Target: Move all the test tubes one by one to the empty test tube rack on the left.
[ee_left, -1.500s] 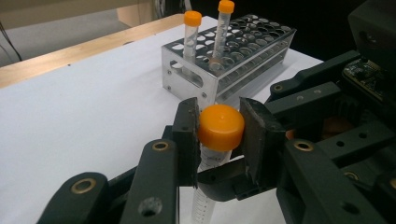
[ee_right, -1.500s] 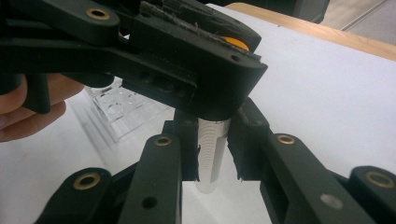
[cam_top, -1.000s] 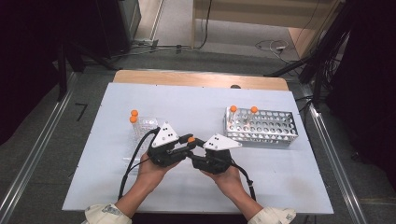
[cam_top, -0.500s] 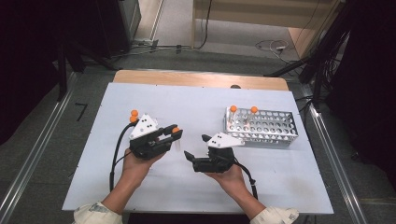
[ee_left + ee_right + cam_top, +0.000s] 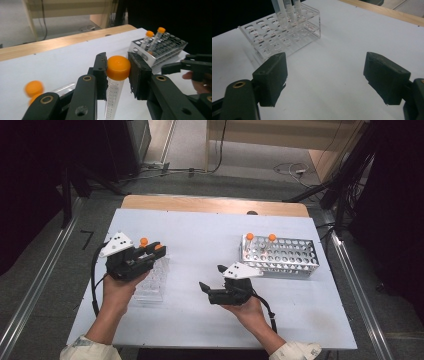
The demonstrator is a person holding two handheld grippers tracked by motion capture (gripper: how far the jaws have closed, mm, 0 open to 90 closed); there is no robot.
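Observation:
My left gripper (image 5: 156, 252) is shut on the orange cap of a clear graduated tube (image 5: 118, 67), which hangs below the jaws. It hovers over a clear plastic rack (image 5: 151, 281) at the table's left, where more orange-capped tubes (image 5: 33, 88) stand. My right gripper (image 5: 211, 277) is open mid-table with nothing between its jaws (image 5: 324, 77); they have just been opening wide, then easing in slightly. It points toward the clear rack (image 5: 284, 35).
A metal rack (image 5: 287, 256) at the right rear holds two orange-capped tubes (image 5: 249, 237). The white table (image 5: 200, 232) has bare surface between the two racks and along the front. A wooden strip runs along its far edge.
The grippers were together at mid-table. The right jaws opened and let go of the tube. My left gripper carried it left and slightly up, over the clear rack.

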